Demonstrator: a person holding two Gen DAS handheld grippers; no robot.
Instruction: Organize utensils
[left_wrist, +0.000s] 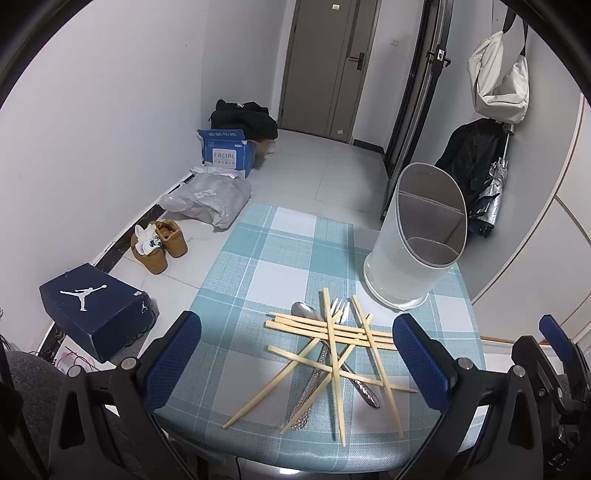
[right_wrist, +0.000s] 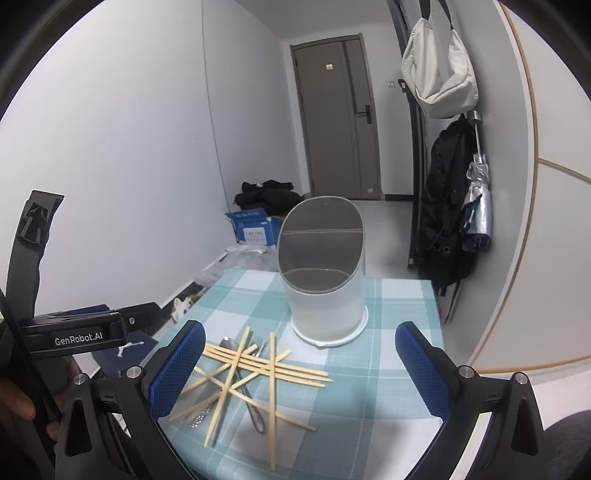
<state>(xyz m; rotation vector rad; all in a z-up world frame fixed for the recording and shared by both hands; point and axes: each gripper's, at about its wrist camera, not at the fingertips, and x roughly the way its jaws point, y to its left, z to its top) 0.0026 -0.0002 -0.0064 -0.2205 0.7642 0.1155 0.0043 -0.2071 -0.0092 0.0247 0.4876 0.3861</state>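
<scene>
Checked blue-and-white cloth covers the counter (left_wrist: 258, 258) where I am working, with a hallway floor and a closed door behind it. Both of my tools hover at the near edge: my left hand-held gripper (left_wrist: 295, 363) is spread wide with nothing between its blue pads, and my right hand-held gripper (right_wrist: 301, 367) is equally wide and empty.

One white holder (right_wrist: 325, 273) stands upright at the far side, its slanted mouth divided into two compartments, both apparently empty. It sits near the counter's far right edge, so I judge a careless push while dropping something in could slide or tip it.

Just in front of it lies the pile of chopsticks (left_wrist: 332, 347), crisscrossed over the metal cutlery. I count about ten, though overlaps make that uncertain. Pulling one from the bottom would likely drag or flick its neighbours, and several ends already reach close to the near edge, so they could roll off.

Underneath I see one fork (left_wrist: 341, 308), one spoon (left_wrist: 304, 310) and what looks like a third metal handle with a textured grip; I cannot tell what it is.
</scene>
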